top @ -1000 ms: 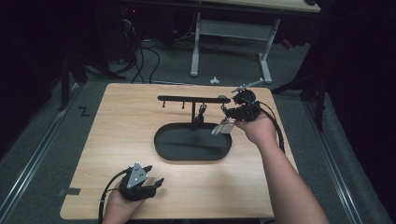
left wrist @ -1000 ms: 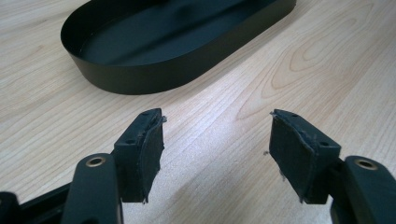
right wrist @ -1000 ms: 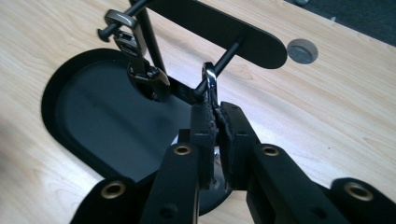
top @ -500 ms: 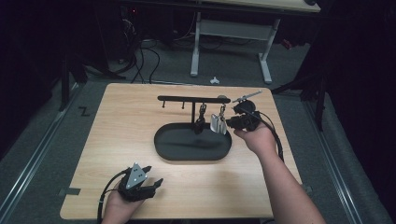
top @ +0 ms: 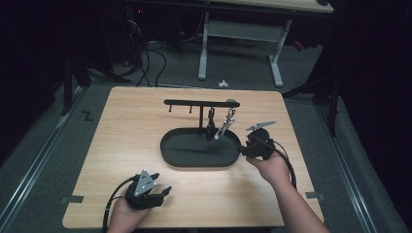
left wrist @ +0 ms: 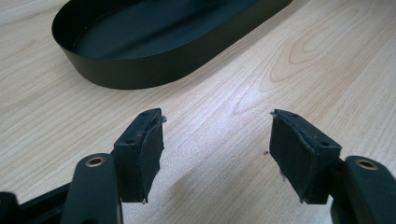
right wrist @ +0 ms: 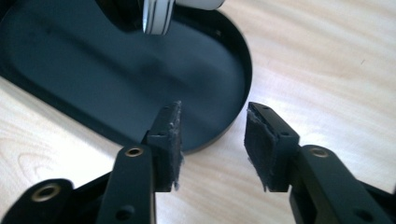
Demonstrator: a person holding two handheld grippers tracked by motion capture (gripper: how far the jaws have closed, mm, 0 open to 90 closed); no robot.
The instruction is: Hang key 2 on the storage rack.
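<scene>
Right gripper point(top: 247, 147): jaws apart, empty, at right end of oval tray point(top: 170, 150). Silver keychain point(top: 225, 124): hanging on rack above tray. Left gripper point(top: 160, 190): parted, idle, near tray's front. Step: apparently post-hanging; next, likely withdrawal.

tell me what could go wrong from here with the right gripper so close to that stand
The right gripper sits open at the end of the black oval tray; a jaw could catch the rim and shove the whole stand. The pale keychain hangs from the bar just above and may be knocked swinging or off its hook. The dark keychain hangs right beside it, so a careless grab could take both.
</scene>
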